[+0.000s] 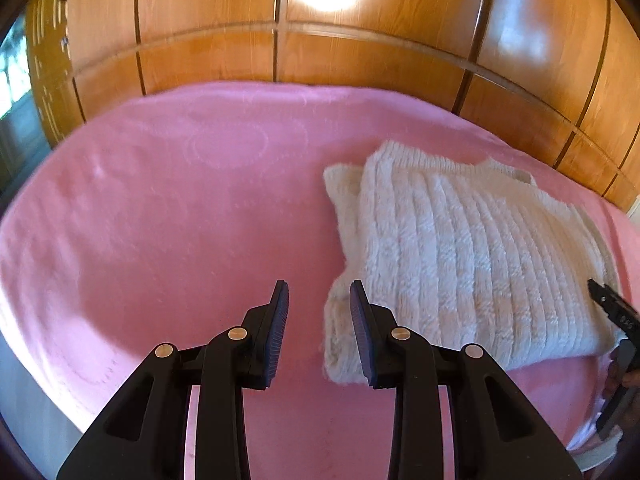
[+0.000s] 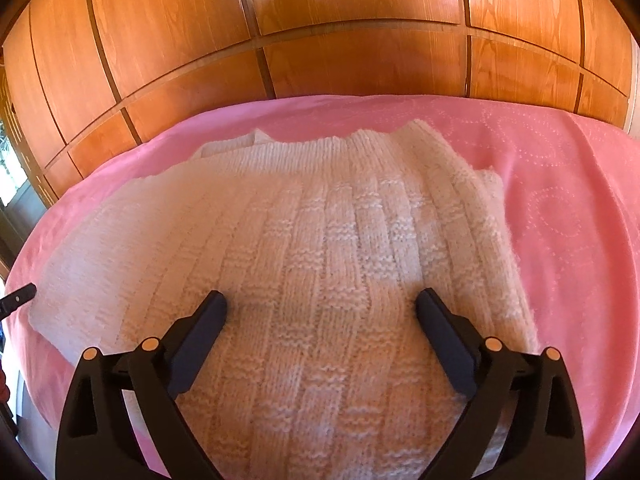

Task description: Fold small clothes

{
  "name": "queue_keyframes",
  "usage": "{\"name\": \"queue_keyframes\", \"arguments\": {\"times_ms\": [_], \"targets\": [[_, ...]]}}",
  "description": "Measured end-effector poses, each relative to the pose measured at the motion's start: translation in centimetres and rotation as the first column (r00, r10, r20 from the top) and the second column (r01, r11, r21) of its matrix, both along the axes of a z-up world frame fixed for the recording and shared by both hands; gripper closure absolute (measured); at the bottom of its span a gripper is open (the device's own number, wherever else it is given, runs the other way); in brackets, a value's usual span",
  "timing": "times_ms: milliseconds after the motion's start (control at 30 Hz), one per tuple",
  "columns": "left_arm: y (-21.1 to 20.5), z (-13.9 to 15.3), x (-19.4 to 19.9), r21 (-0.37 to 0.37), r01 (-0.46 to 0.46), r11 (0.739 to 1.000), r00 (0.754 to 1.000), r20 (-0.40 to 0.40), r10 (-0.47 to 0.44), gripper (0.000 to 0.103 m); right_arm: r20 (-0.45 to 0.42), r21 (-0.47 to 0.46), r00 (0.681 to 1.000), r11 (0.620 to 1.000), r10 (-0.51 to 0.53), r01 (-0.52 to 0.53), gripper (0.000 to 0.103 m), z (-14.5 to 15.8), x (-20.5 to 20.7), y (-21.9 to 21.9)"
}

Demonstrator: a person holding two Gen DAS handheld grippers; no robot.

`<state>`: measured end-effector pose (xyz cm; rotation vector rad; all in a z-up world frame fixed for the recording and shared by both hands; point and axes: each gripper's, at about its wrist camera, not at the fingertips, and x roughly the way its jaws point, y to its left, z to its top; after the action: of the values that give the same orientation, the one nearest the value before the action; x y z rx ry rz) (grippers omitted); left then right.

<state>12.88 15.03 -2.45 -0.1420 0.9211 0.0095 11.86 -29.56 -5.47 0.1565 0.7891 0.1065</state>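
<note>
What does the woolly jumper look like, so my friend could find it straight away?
Start at the wooden wardrobe along the back, then look down to the pink blanket over the bed. On it lies the white knitted jumper, folded into a thick block, with long ribs and little checks in the wool. It is the only white, bumpy thing there; everything around it is smooth pink.

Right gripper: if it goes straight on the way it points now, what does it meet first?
Most likely the white knitted sweater: the right gripper stands open above it, empty. Depth is unclear.
</note>
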Motion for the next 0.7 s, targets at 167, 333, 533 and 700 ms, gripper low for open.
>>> {"name": "queue_keyframes", "arguments": {"times_ms": [167, 333, 533, 700], "targets": [[0.5, -1.6, -0.2, -0.146, 0.059, 0.987, 0.998, -0.029, -0.064, 0.101, 0.010, -0.008, 1.000, 1.000, -0.004, 0.004, 0.005, -0.2, -0.1, 0.2], [2.2, -1.4, -1.5, -0.186, 0.009, 0.982, 1.000, -0.015, -0.012, 0.103, 0.017, -0.011, 1.000, 1.000, 0.000, 0.000, 0.005, -0.3, -0.2, 0.3], [3.9, -2.6, -1.9, -0.309, -0.020, 0.951, 0.998, -0.063, 0.000, 0.096, 0.037, -0.017, 0.999, 1.000, -0.006, 0.006, 0.005, -0.6, -0.2, 0.4], [5.3, -1.2, 0.2, -0.416, -0.039, 0.908, 0.999, -0.045, 0.023, 0.067, 0.044, -0.021, 0.999, 1.000, -0.008, 0.009, 0.005, -0.5, -0.3, 0.4]]}}
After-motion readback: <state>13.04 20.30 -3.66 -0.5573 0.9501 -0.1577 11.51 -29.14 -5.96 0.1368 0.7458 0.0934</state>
